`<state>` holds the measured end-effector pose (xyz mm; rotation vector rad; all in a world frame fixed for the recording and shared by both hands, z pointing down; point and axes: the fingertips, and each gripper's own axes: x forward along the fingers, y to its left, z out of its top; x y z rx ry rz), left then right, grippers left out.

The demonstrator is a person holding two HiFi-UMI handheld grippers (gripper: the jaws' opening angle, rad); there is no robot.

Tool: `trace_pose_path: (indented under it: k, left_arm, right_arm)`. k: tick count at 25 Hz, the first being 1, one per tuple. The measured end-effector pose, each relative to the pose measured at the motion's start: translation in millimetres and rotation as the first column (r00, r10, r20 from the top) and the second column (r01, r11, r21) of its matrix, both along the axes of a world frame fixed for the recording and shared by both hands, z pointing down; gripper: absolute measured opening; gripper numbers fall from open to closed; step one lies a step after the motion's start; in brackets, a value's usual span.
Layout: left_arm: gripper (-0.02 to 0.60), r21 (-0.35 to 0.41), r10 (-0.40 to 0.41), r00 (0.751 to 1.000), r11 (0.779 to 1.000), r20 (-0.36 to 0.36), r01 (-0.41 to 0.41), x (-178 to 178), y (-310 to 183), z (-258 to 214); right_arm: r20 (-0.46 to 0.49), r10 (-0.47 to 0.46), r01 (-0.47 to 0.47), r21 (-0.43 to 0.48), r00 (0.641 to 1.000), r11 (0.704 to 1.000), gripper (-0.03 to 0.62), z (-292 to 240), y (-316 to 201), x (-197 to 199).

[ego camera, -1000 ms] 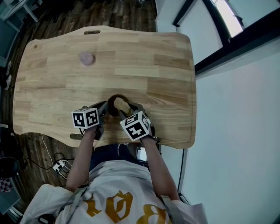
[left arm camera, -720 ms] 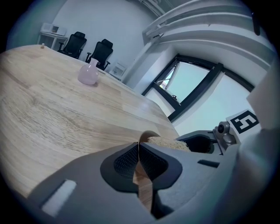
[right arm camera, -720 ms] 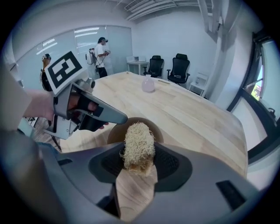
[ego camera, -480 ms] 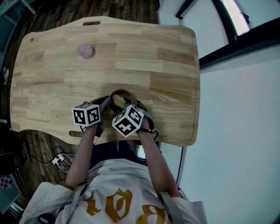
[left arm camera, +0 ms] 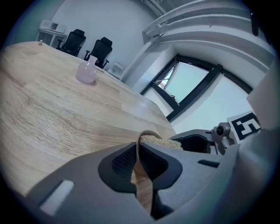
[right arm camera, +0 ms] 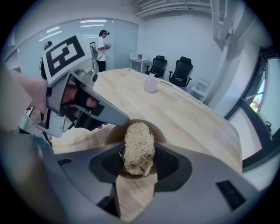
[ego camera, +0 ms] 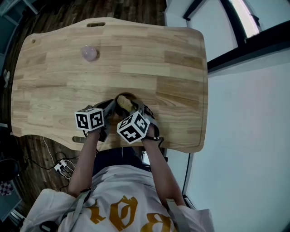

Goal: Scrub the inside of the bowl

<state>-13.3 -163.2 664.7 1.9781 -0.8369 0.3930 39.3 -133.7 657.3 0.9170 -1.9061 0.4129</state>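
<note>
Subject item: a small brown bowl (right arm camera: 113, 133) stands on the light wooden tabletop (ego camera: 158, 59), close to the edge nearest the person and roughly midway along it. Left hand-held gripper (left arm camera: 139, 162): jaws closed onto the bowl's rim, one ribbed pad inside the wall and one outside, with the thin brown wall pinched between them. Right hand-held gripper (right arm camera: 138, 161): jaws clamped on the lower part of a pale, fibrous scrubber (right arm camera: 139, 144). The scrubber is an oblong wad whose far end reaches over the rim into the bowl's hollow. Whether it touches the bottom cannot be determined. In the right gripper view, the left tool's grey nose comes in from the left and meets the rim on that side, with a person's fingers visible on its handle. From the head view, the two marker cubes sit side by side just short of the bowl, and both forearms run back toward the person's white shirt. Other items noted: a small pink vase (ego camera: 89, 53) stands upright near the far left corner of the tabletop, well apart from the bowl. Two black office chairs (right arm camera: 175, 70) stand beyond the far end. The floor (ego camera: 68, 13) is dark wood planking. Two people (right arm camera: 103, 46) stand by the glass wall in the background.
</note>
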Motion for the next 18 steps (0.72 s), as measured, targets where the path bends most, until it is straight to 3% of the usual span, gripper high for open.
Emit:
trace_pose_path:
  k: [5, 7, 12, 15, 18]
  left_arm:
    - [0.015, 0.046, -0.023, 1.000, 0.999, 0.000, 0.023, -2.5, -6.4, -6.2]
    - [0.054, 0.073, -0.037, 0.999, 0.997, 0.015, 0.036, -4.4, -10.2, -10.8]
    - [0.075, 0.125, -0.103, 0.992, 0.988, 0.070, 0.094, -21.1, -14.9, -20.2]
    - [0.075, 0.194, -0.155, 0.983, 0.972, 0.102, 0.133, -33.1, -17.5, -37.7]
    - [0.075, 0.297, -0.219, 0.965, 0.940, 0.142, 0.169, -46.9, -19.4, -67.3]
  right_arm:
    - [0.120, 0.089, -0.101, 0.095, 0.989, 0.990, 0.181, -23.3, -7.4, 7.0]
    - [0.148, 0.114, -0.133, 0.122, 0.982, 0.984, 0.181, -31.8, -8.4, 13.1]
    - [0.269, 0.206, -0.251, 0.143, 0.941, 0.957, 0.181, -49.5, -6.5, 30.5]
    - [0.263, 0.200, -0.254, 0.189, 0.944, 0.949, 0.182, -61.7, -2.5, 41.7]
    - [0.301, 0.208, -0.280, 0.217, 0.930, 0.935, 0.181, -80.3, 1.2, 45.4]
